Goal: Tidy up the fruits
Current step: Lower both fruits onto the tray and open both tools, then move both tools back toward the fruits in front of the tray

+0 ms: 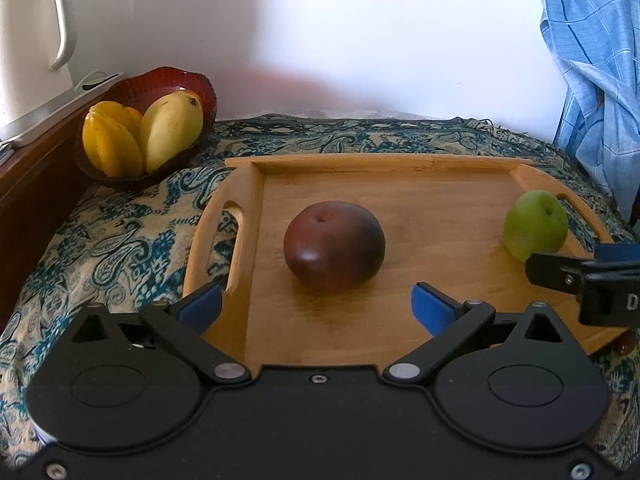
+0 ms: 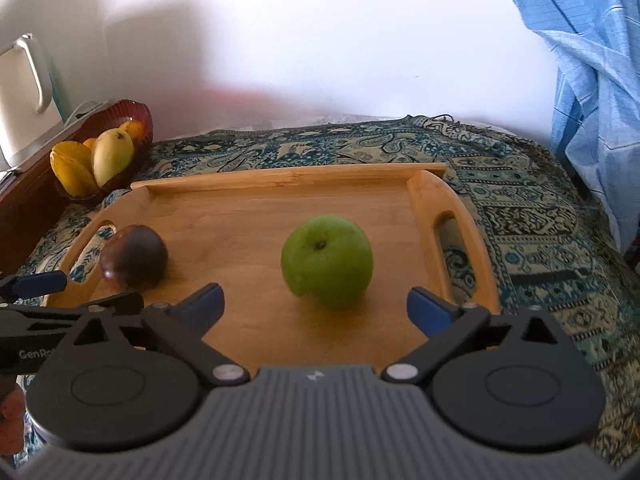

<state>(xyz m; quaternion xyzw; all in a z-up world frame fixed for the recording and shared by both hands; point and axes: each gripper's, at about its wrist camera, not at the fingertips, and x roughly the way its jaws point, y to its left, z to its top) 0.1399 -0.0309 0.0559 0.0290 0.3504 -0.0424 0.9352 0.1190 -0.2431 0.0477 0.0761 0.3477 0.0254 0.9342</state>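
Patterned cloth [image 1: 120, 232] — bears wooden tray [image 1: 400, 184], fruit bowl [image 1: 168, 84].

You are working with a black left gripper [image 1: 316, 306] and a grey-ribbed right gripper [image 2: 316, 304], both showing blue fingertips [image 2: 426, 308] and silver screws.

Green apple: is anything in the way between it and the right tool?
Nothing visible. The right tool is open, and the green apple sits just ahead of its fingers on the bare wooden tray. The dark red fruit lies off to the left.

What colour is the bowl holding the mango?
Dark red bowl; mango is yellow. Clearest in left wrist view.
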